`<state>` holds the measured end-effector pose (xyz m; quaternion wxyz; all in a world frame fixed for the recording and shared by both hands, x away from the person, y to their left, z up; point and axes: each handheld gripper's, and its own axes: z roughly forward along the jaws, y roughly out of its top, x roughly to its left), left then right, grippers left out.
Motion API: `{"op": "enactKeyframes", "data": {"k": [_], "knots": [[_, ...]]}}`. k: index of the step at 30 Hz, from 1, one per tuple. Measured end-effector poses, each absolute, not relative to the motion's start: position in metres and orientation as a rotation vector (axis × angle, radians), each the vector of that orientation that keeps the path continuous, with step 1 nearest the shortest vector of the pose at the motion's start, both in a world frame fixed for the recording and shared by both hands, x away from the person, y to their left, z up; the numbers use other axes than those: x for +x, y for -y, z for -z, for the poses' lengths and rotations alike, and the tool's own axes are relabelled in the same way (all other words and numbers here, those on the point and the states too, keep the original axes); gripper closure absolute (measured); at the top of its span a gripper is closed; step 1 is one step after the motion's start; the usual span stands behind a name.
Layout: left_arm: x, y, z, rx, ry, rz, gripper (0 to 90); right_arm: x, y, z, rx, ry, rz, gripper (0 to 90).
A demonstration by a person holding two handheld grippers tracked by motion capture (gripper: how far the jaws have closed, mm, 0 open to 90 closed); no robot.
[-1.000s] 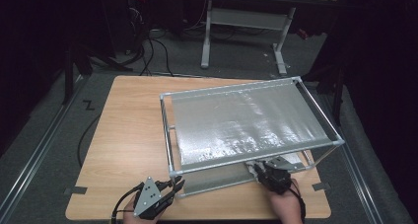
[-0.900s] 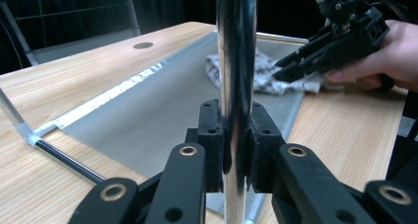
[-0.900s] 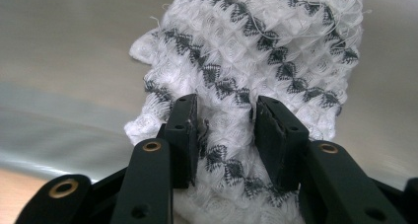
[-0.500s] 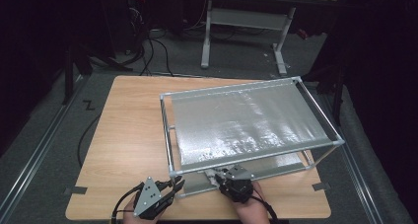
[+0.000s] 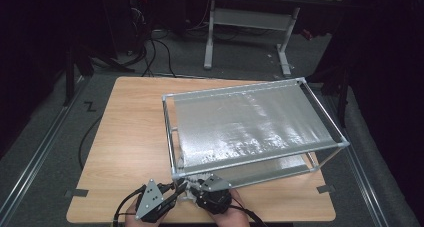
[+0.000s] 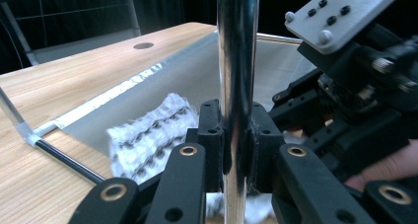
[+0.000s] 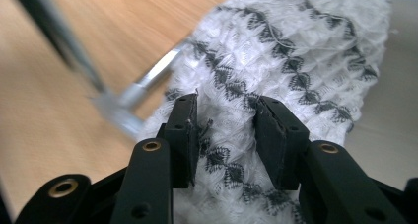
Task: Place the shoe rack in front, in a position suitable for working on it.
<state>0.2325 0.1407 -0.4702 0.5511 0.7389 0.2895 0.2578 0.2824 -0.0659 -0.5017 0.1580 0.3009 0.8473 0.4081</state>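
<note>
Right gripper view — white, black-patterned cloth [image 7: 291,61] lies on the rack's lower silver sheet [image 7: 394,115] by the near corner, bunched between the right gripper [image 7: 224,135] fingers, which stand apart around it. Left gripper [image 6: 235,150] fingers clamped on the rack's upright chrome post [image 6: 237,61] — wooden counter [image 5: 135,132] beneath.

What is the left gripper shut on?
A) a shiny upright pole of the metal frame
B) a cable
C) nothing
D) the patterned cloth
A: in the left gripper view the left gripper is clamped on the shiny upright pole; the cloth lies behind it.
</note>
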Motion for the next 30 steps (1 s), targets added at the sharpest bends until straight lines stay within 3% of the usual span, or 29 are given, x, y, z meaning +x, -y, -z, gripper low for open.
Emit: {"op": "enactKeyframes", "data": {"k": [15, 30], "knots": [[0.233, -0.141, 0.470, 1.750, -0.685, -0.611, 79.6, 0.276, 0.057, 0.502, 0.835, -2.436, -1.152, 59.4], [0.233, -0.141, 0.470, 1.749, -0.684, -0.609, 79.6, 0.296, 0.100, 0.502, 0.934, -2.353, -1.026, 58.5]]}}
